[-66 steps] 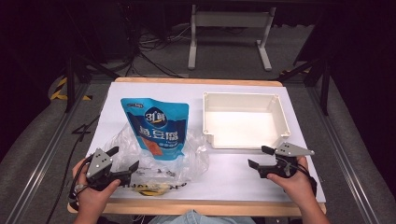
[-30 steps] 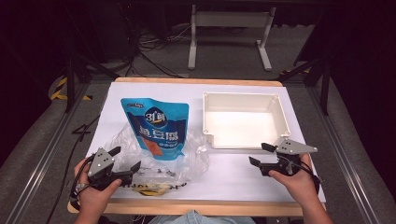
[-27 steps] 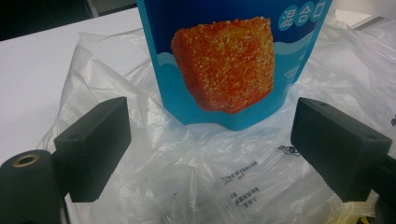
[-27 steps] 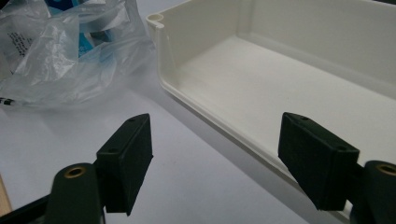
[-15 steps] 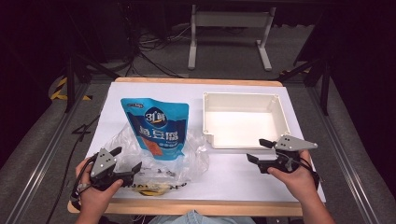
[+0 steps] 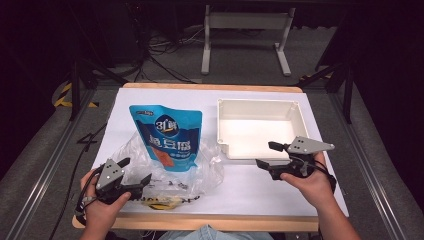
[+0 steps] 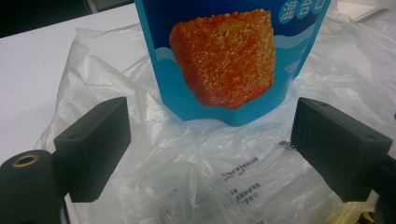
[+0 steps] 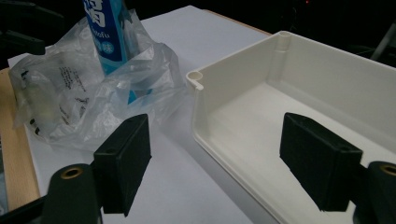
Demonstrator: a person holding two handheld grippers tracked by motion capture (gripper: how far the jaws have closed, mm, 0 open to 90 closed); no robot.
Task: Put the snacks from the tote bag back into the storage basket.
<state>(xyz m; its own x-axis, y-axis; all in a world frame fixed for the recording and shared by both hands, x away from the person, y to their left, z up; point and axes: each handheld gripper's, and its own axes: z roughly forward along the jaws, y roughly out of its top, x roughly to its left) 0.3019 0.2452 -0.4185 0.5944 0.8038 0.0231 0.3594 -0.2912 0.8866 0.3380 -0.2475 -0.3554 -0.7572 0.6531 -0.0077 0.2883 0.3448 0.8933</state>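
White sheet covers the wood-edged table (image 6: 165,105); dark room behind, grey stand (image 6: 245,30) and cables on the floor. Your left gripper (image 6: 137,172) sits low at the near-left edge, jaws wide apart w/ nothing between, aimed at the clear plastic bag (image 6: 200,170) just ahead. Blue pouch (image 6: 170,137) lies on the bag's far part. Your right gripper (image 6: 267,155) hangs by the near lip of the white tray (image 6: 295,112), jaws apart, empty.
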